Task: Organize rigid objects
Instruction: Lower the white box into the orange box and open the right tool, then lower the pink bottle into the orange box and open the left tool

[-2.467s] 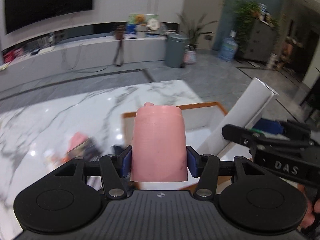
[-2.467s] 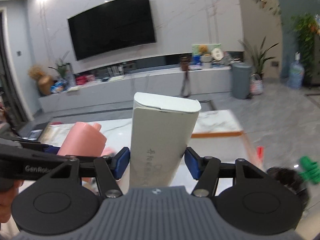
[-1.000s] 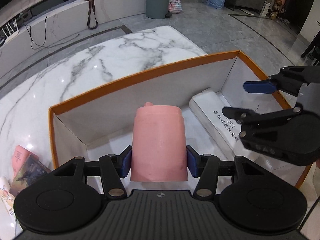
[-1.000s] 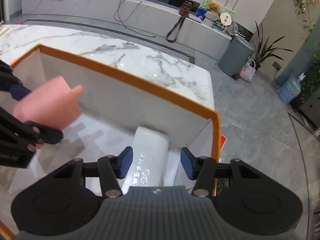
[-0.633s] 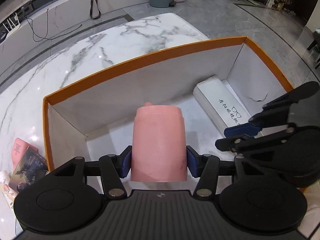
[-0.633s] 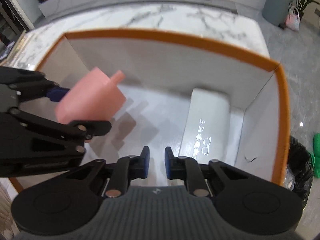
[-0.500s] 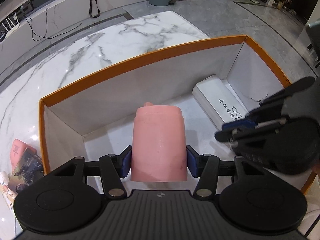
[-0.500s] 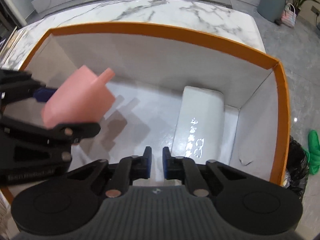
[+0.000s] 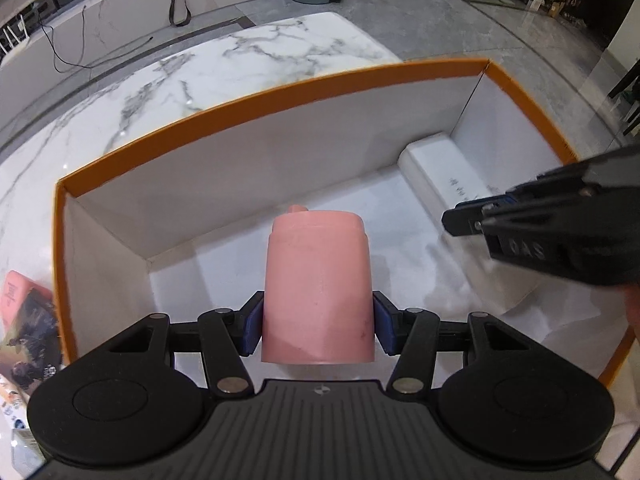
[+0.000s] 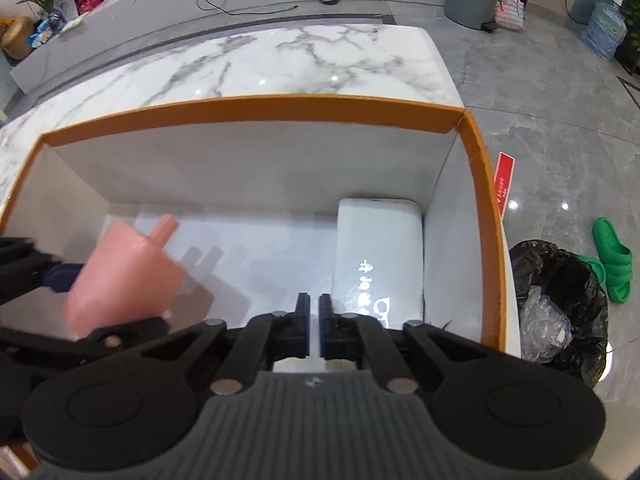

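On the marble tabletop (image 10: 280, 64) stands an orange-rimmed box (image 9: 256, 98). The right gripper (image 10: 314, 322) has let go of the white case (image 10: 380, 248), now lying far right inside, and its fingers have closed empty. The left gripper (image 9: 318, 326) clamps the pink bottle (image 9: 318, 288) above the box floor; it probably goes in next.

A matt, smooth-looking pink cup (image 9: 318, 284) is being shown; light is being reflected by the glossy marble tabletop (image 10: 304, 64); the orange-rimmed box (image 9: 256, 98) looks like matt white card.
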